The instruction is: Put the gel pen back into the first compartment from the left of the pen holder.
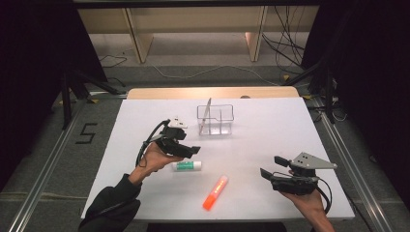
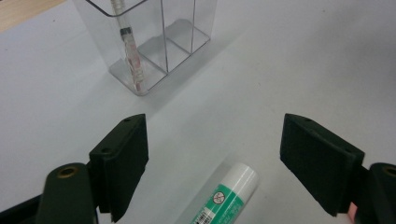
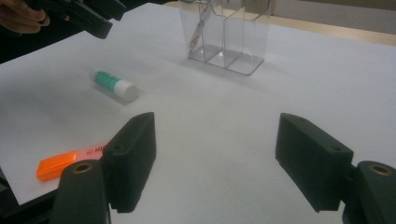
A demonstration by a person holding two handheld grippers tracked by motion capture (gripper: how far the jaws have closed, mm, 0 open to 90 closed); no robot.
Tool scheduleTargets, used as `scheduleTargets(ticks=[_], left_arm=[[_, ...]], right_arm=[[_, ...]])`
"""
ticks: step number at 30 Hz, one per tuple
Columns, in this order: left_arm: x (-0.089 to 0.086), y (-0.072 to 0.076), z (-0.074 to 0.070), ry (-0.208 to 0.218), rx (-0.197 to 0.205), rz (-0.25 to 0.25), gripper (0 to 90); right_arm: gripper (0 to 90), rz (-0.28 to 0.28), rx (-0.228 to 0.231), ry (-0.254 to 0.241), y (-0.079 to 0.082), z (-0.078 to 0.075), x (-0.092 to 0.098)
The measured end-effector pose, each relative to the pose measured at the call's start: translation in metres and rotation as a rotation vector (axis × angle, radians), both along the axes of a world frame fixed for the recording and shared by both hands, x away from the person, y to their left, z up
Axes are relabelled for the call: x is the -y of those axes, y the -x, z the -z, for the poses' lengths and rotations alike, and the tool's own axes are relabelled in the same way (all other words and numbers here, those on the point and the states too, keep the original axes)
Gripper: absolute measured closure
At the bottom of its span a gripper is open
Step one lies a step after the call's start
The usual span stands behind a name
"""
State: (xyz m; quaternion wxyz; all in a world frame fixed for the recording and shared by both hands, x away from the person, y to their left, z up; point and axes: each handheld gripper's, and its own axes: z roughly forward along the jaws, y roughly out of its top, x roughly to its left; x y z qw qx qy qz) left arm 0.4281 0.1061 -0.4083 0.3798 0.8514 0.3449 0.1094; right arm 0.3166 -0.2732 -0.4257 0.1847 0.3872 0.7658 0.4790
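Your left gripper [image 1: 189, 149] hangs above the table [image 1: 145, 111], just in front and to the left of the organizer [image 1: 215, 119]. Its jaws stand wide apart with nothing between the pads. The glue stick [image 1: 187, 166] lies flat on the table right under them, a little nearer you than the organizer, its white cap end showing between the jaws in the left gripper view [image 2: 233, 186]. A pen [image 1: 208, 108] leans in the organizer's left compartment. The marker [image 1: 215, 192] lies in front of the organizer, nearer you than the glue stick and a bit to its right. Your right gripper [image 1: 271, 167] sits well to the right of the organizer and nearer you, jaws spread wide and empty, pointing toward the marker.
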Motion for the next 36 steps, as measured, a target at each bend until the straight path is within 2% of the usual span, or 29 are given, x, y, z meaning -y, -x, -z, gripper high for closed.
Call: scheduleTargets(ticks=[5,10,13,27,36], left_arm=[[-0.002,0.002,0.001,-0.02,-0.011,0.01,23.2],[-0.002,0.008,0.001,-0.011,-0.012,0.007,23.2],[0.0,0.013,0.001,-0.021,-0.024,0.012,22.9],[0.02,0.036,0.009,-0.055,-0.072,0.051,21.7],[0.026,0.043,0.011,-0.066,-0.096,0.044,21.5]], right_arm=[[29.8,0.0,0.001,-0.001,0.0,0.0,0.0],[29.8,-0.001,0.0,0.0,0.0,0.0,0.0],[29.8,0.0,0.001,-0.001,0.0,0.0,0.0],[29.8,-0.004,0.0,0.002,0.0,0.002,-0.001],[29.8,-0.003,-0.004,0.0,-0.001,0.002,-0.001]])
